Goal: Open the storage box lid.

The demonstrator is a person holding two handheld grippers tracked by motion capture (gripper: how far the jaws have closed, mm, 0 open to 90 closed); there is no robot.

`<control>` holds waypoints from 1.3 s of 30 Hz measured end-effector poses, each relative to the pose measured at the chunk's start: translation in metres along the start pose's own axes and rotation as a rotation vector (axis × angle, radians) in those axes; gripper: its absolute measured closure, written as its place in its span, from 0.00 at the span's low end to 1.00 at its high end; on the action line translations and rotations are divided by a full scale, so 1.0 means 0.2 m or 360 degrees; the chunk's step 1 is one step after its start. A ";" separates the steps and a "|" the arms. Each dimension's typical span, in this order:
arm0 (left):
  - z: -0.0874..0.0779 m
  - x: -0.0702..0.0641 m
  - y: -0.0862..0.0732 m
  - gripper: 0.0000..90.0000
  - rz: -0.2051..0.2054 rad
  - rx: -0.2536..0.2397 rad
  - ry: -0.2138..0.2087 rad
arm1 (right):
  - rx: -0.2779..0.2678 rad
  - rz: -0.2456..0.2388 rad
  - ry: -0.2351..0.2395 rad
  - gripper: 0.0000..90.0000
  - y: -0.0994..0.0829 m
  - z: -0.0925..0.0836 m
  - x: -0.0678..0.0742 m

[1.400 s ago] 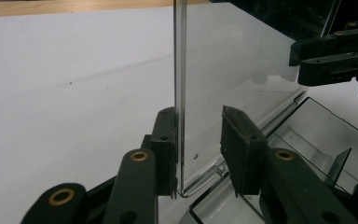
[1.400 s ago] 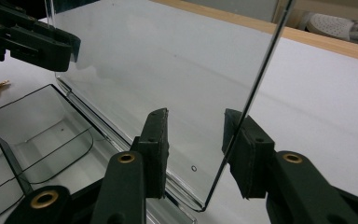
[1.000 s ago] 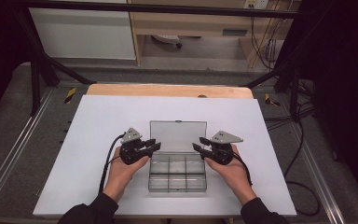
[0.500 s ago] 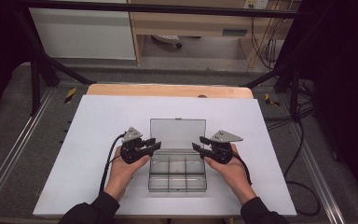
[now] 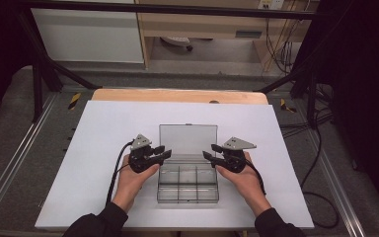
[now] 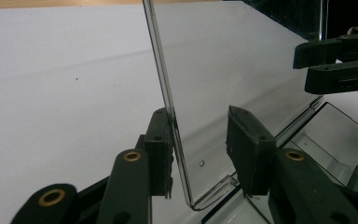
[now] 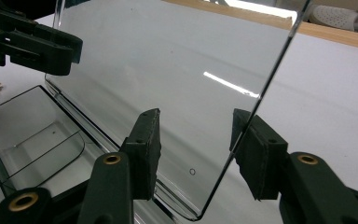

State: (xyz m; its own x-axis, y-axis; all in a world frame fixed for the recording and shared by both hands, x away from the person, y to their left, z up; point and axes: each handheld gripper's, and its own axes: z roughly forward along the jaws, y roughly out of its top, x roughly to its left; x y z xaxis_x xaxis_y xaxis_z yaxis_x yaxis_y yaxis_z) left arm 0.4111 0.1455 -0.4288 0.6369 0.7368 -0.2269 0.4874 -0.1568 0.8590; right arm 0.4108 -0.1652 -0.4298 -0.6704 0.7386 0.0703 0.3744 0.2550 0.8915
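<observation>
A clear plastic compartment box [image 5: 187,185] lies on the white table with its lid [image 5: 187,138] standing upright at the back. My left gripper [image 5: 165,152] is at the lid's left edge and my right gripper [image 5: 209,150] at its right edge. In the left gripper view the lid [image 6: 223,70] stands between my left gripper's [image 6: 200,154] jaws: one pad is at the lid, the other well apart. In the right gripper view the lid's [image 7: 168,70] edge runs between my right gripper's [image 7: 193,144] jaws without being pinched. Both pairs of jaws have just been opening.
The white tabletop [image 5: 103,133] spreads wide on both sides of the box, with a wooden strip [image 5: 177,95] along its far edge. Black frame posts [image 5: 39,79] and cables [image 5: 321,163] stand off the table's sides. The box's compartments [image 7: 28,126] look empty.
Both hands and the box stay in place. The jaws of both grippers look slightly wider around the lid's edges.
</observation>
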 end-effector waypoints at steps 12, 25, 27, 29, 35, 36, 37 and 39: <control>0.00 0.00 0.00 0.68 -0.0005 0.0003 0.0003 | -0.0005 0.0013 0.0013 0.59 0.00 0.01 -0.01; 0.02 0.01 0.00 0.66 -0.0027 0.0009 -0.0004 | 0.0014 0.0034 0.0000 0.56 -0.01 0.01 -0.01; 0.02 0.01 0.00 0.65 -0.0029 0.0010 -0.0005 | 0.0018 0.0043 0.0005 0.55 -0.01 0.02 -0.01; 0.02 0.01 0.00 0.65 -0.0030 0.0011 -0.0004 | 0.0018 0.0050 0.0008 0.55 -0.01 0.02 -0.01; 0.03 0.02 -0.01 0.63 -0.0036 0.0019 0.0008 | 0.0022 0.0069 0.0009 0.54 -0.02 0.02 -0.02; 0.03 0.02 -0.01 0.63 -0.0040 0.0019 0.0010 | 0.0023 0.0070 0.0008 0.53 -0.02 0.02 -0.02; 0.03 0.02 -0.01 0.63 -0.0042 0.0018 0.0011 | 0.0024 0.0069 0.0005 0.53 -0.02 0.02 -0.02; 0.03 0.02 -0.01 0.62 -0.0042 0.0020 0.0015 | 0.0026 0.0074 0.0006 0.53 -0.02 0.03 -0.02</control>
State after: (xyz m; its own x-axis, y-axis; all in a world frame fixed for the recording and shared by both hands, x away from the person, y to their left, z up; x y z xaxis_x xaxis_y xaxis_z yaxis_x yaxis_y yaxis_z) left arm 0.4168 0.1440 -0.4339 0.6182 0.7469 -0.2451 0.5114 -0.1453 0.8470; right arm 0.4151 -0.1657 -0.4358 -0.6544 0.7476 0.1134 0.4156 0.2304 0.8799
